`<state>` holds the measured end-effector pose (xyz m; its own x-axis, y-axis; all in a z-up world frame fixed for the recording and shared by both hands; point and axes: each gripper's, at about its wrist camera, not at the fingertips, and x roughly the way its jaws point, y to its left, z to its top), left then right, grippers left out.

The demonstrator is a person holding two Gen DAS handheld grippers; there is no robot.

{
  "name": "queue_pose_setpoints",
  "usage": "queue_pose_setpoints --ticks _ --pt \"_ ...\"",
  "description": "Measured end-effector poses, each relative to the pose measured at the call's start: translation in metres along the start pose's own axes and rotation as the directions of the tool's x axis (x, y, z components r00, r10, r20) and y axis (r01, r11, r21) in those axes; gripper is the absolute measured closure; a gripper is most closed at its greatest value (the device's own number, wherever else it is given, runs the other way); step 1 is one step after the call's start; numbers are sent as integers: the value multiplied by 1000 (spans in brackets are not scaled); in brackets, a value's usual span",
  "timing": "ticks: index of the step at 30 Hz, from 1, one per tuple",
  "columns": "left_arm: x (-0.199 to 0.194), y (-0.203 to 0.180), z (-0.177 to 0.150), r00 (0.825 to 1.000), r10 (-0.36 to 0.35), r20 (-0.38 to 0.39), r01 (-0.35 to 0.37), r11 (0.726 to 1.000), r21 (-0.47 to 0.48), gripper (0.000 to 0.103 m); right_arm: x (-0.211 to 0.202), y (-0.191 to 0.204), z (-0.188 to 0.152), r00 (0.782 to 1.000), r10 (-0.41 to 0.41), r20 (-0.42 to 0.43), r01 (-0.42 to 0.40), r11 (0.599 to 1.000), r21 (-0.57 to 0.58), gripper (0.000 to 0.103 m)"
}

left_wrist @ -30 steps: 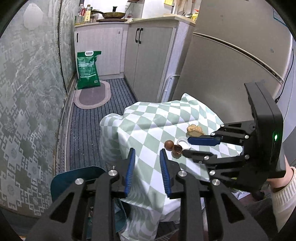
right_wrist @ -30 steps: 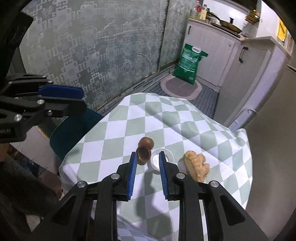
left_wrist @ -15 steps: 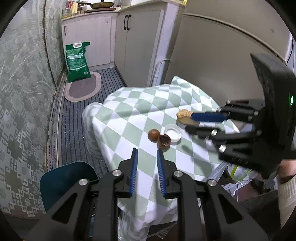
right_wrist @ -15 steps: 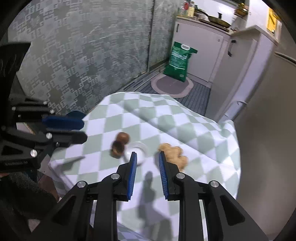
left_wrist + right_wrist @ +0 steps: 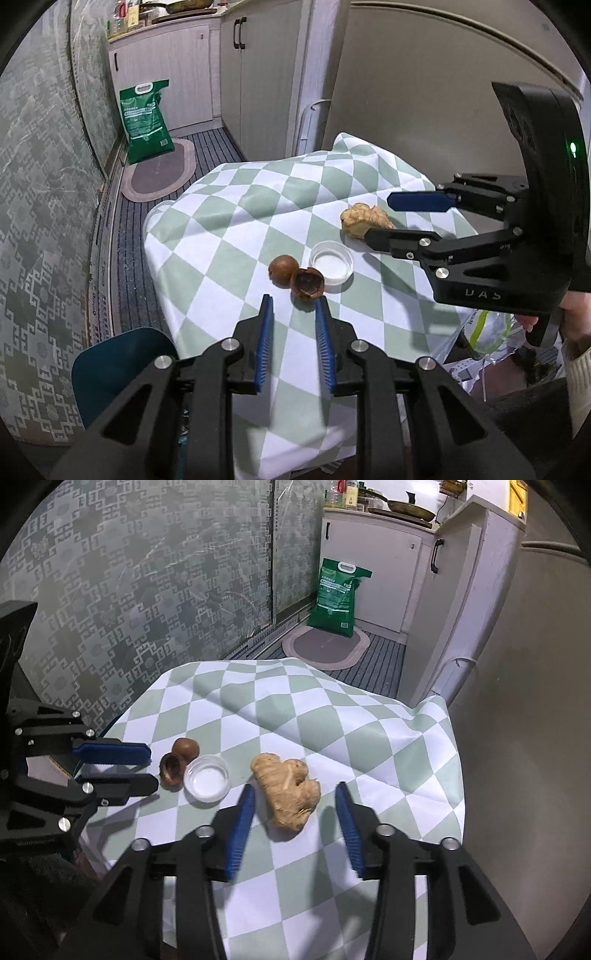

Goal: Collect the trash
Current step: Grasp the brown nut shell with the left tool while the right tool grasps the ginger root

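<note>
While the green-and-white checked tablecloth (image 5: pixel 332 716) lies slack, the right gripper (image 5: pixel 293 805), fingers spread, straddles the knobbly tan ginger root (image 5: pixel 286 788); close squarely. The left gripper (image 5: pixel 293 312), parted, faces the cracked brown nutshell (image 5: pixel 307 282).

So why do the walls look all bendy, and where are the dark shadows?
Both wrist views use fisheye lenses, so straight edges curve near the black corners. In the right wrist view, the ginger and right gripper cast soft shadows on the tablecloth; left wrist view, shadows lie beneath the left gripper.
</note>
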<state>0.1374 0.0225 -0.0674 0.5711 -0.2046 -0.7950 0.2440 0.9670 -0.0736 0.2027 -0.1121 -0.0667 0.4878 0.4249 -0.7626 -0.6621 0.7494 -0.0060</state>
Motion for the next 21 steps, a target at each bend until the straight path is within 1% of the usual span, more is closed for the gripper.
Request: queue_pose_setpoints --ticks 2,7,10,16,17,18,19,21 --pt "3 -3 1 1000 15 2 -16 1000 16 76 3 -2 -1 1000 -12 -4 12 1000 2 57" --pt "7 -8 4 1000 30 5 -30 999 32 73 7 -9 -3 1000 30 -1 -30 999 24 56" --pt "10 -11 6 999 38 5 -38 999 37 72 9 -8 -1 999 40 10 -40 999 25 57" --pt "15 -16 8 999 53 1 -53 997 52 72 11 -9 0 999 48 8 -48 998 29 57" --pt "16 -16 9 999 54 -1 -54 997 52 73 12 -9 0 999 48 9 -48 998 31 61" --pt "16 -15 9 998 58 -1 -58 997 52 79 13 -9 0 999 48 8 -48 998 33 71" --pt "16 -15 9 998 58 -2 -58 997 52 81 13 -9 0 999 52 6 -52 998 35 71" --pt "16 -14 9 999 53 -1 -53 997 49 81 14 -9 1 999 52 3 -52 998 38 71"
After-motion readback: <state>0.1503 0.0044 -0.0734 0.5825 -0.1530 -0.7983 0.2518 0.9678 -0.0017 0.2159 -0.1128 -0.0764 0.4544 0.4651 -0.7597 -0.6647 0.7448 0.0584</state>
